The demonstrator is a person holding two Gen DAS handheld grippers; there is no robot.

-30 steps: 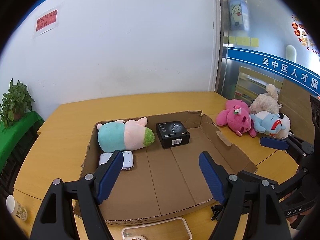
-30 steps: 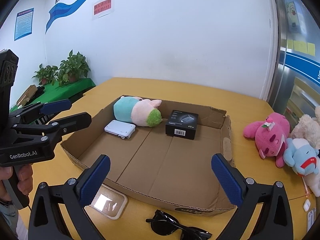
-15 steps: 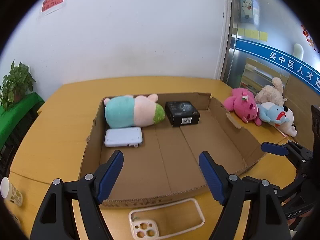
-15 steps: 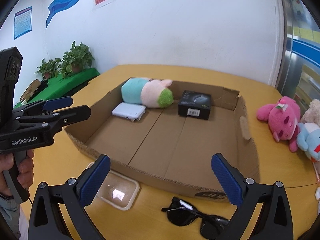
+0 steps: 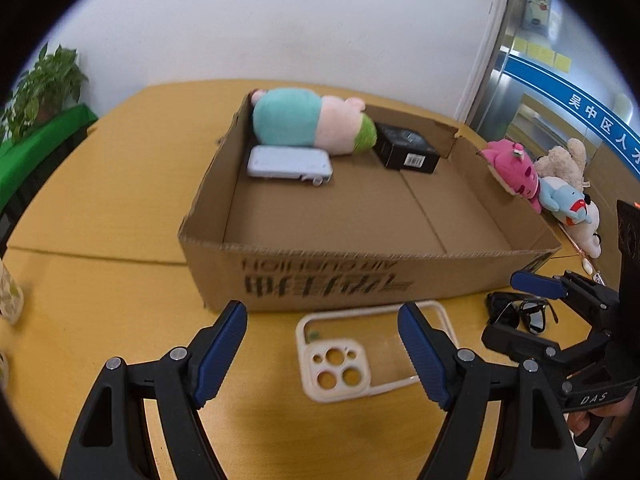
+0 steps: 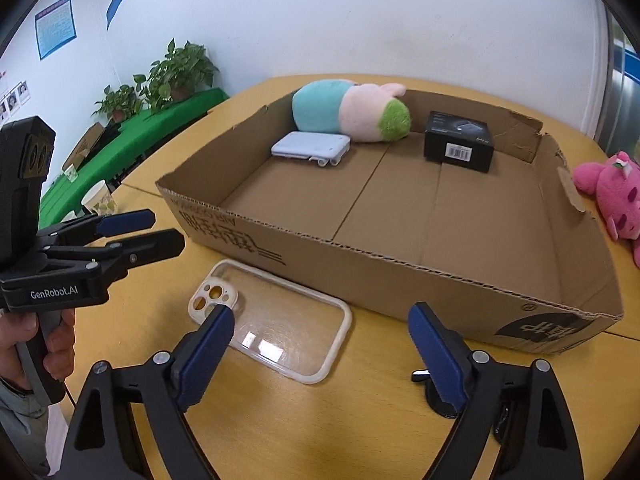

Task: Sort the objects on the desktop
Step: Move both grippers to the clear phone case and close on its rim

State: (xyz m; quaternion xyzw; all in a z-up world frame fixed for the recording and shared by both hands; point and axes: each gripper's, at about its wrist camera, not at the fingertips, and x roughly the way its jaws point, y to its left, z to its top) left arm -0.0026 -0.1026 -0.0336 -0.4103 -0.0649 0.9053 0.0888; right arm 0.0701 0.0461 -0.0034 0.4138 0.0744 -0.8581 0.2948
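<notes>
A shallow cardboard box point(image 5: 328, 276) point(image 6: 400, 276) lies on the yellow table. In it are a teal-and-pink plush point(image 5: 308, 120) point(image 6: 352, 110), a white flat device point(image 5: 290, 162) point(image 6: 310, 148) and a black box point(image 5: 406, 148) point(image 6: 458, 140). A clear phone case point(image 5: 360, 356) point(image 6: 272, 320) lies on the table in front of the box. Black sunglasses point(image 5: 520, 314) point(image 6: 440, 400) lie to its right, partly hidden behind my right fingers. My left gripper point(image 5: 322, 350) is open and empty above the case. My right gripper point(image 6: 320, 352) is open and empty.
A pink plush point(image 5: 514, 170) point(image 6: 612, 192), a blue one point(image 5: 566, 202) and a beige one point(image 5: 566, 160) lie right of the box. A paper cup point(image 6: 98, 200) stands at the table's left edge. Potted plants point(image 6: 176, 72) stand on a green bench.
Both grippers have pulled back and tilted down from over the box to the table in front of it. The phone case and sunglasses have come fully into view. Both stayed open.
</notes>
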